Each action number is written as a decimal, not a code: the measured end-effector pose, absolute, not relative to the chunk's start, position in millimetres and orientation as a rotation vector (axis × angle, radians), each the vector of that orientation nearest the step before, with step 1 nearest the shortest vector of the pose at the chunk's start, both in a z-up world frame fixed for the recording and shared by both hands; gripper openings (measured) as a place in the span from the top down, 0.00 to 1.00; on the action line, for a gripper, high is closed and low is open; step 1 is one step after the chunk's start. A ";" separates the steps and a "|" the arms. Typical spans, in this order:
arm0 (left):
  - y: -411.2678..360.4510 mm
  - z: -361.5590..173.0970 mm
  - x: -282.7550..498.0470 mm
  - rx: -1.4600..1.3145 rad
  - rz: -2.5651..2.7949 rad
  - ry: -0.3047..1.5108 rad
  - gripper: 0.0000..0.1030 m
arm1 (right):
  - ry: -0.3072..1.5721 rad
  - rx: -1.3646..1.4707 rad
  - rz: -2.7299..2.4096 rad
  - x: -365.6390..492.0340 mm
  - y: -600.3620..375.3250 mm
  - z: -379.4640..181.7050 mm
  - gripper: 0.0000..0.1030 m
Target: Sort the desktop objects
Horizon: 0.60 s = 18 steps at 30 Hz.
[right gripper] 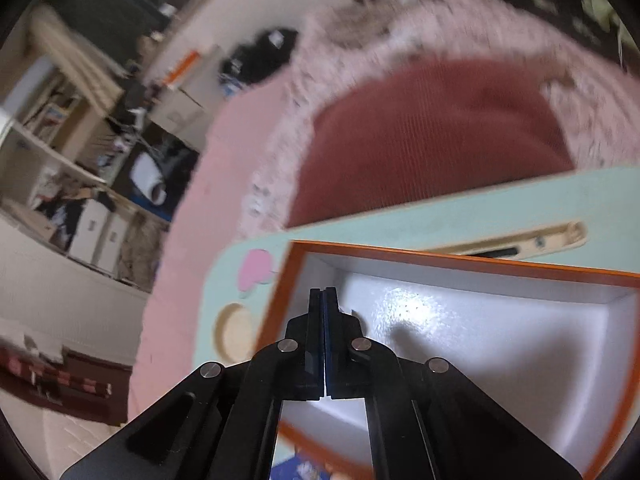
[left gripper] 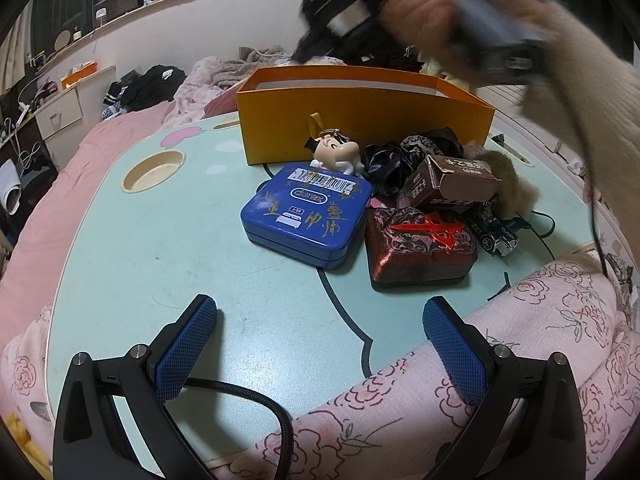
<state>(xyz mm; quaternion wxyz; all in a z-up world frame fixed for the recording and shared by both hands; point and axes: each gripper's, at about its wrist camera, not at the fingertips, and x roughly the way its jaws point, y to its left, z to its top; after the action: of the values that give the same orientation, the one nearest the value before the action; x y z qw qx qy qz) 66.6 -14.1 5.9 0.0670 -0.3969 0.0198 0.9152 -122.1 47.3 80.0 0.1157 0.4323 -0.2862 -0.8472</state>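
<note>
Above the orange box point(right gripper: 472, 268), our right gripper point(right gripper: 324, 300) hangs with its fingers pressed flat together and nothing between them. The white floor of the box looks bare as far as we can see; the near corners are hidden behind the gripper's arms. The picture is smeared, so we judge this hand to be on the move rather than parked.

In the left wrist view our left gripper point(left gripper: 320, 320) sits low at 6 o'clock over the mint table point(left gripper: 140, 240), fingers spread wide and holding nothing. Out from it, toward 12 o'clock, lies the blue tin point(left gripper: 306, 220); at about 1 o'clock, just beside it, the dark red packet point(left gripper: 420, 248). Behind them, at the foot of the box wall, stand the cartoon figure point(left gripper: 336, 156), the black crumpled bag point(left gripper: 400, 164) and the brown carton point(left gripper: 452, 184), with the toy car point(left gripper: 496, 230) at 2 o'clock. The right hand point(left gripper: 424, 4) shows as a blur above the box's far edge at 1 o'clock.

We judge the step in hand to be the right hand's trip between the box and the pile. To do it well, we should open the fingers before coming down, pick one thing at the pile's edge such as the toy car or the carton, and come in clear of the tall box wall. The tin is broad, so it may suit the left gripper's wide spread better.
</note>
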 end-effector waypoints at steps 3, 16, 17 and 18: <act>-13.6 5.8 66.6 -1.197 2.759 0.060 0.00 | -0.833 1.149 -2.491 -80.5 55.4 98.8 0.99; -10.9 6.2 64.1 -1.199 2.761 0.061 0.00 | -0.690 1.492 -2.485 -122.4 57.0 69.3 0.67; -11.7 6.1 65.3 -1.199 2.762 0.061 0.00 | -0.637 1.536 -2.483 -133.5 49.5 64.6 0.67; -11.3 6.3 64.8 -1.198 2.762 0.061 0.00 | -0.605 1.564 -2.479 -141.1 44.1 61.3 0.66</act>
<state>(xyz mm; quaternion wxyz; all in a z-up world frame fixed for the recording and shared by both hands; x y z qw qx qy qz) 64.8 -11.3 6.3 0.0651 -0.3971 0.0202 0.9152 -141.1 44.1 61.3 0.0743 0.5211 -0.2018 -0.8260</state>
